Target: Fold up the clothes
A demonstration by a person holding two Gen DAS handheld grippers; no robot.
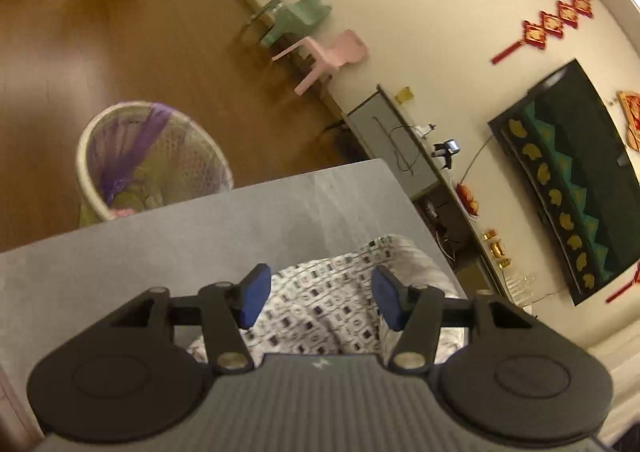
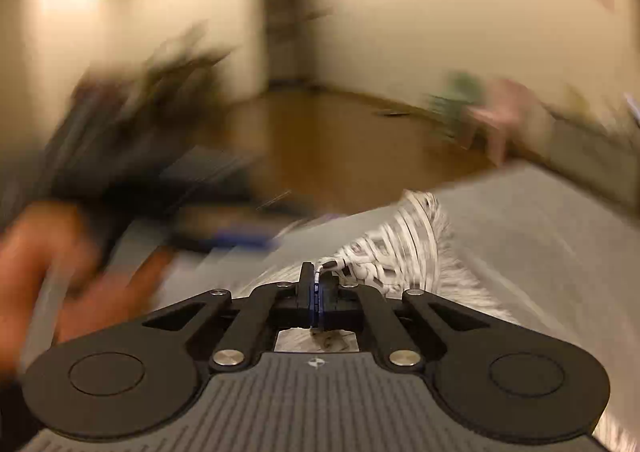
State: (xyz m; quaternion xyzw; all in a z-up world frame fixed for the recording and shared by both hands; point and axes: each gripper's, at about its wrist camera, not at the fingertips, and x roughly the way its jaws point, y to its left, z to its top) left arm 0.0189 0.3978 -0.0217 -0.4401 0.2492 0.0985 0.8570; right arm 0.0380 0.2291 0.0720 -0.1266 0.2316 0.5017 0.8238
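Right tongs (image 2: 316, 298) are seen clamped flat on an edge of the patterned garment (image 2: 404, 240), with a sliver of cloth pinched between the blue pads. Left tongs (image 1: 316, 298) are held about half-wide above the same garment (image 1: 320, 304); nothing is gripped and the pads are clear of the cloth. The garment is bunched on the grey counter (image 1: 160, 236), toward its 3 o'clock edge in the left view. Step in hand is judged to be drawing 1 edge out for a fold. It is best done with the pinched hem kept low and taut, and a 2nd corner taken by the left tongs before any lift, so the cloth is spread rather than dragged. The right view is heavily motion-blurred: at 9 o'clock a hand (image 2: 48, 272) with the other tool can only just be made out. Garment type and full outline cannot be told. A laundry basket (image 1: 152, 160) is partly cut off behind the counter.
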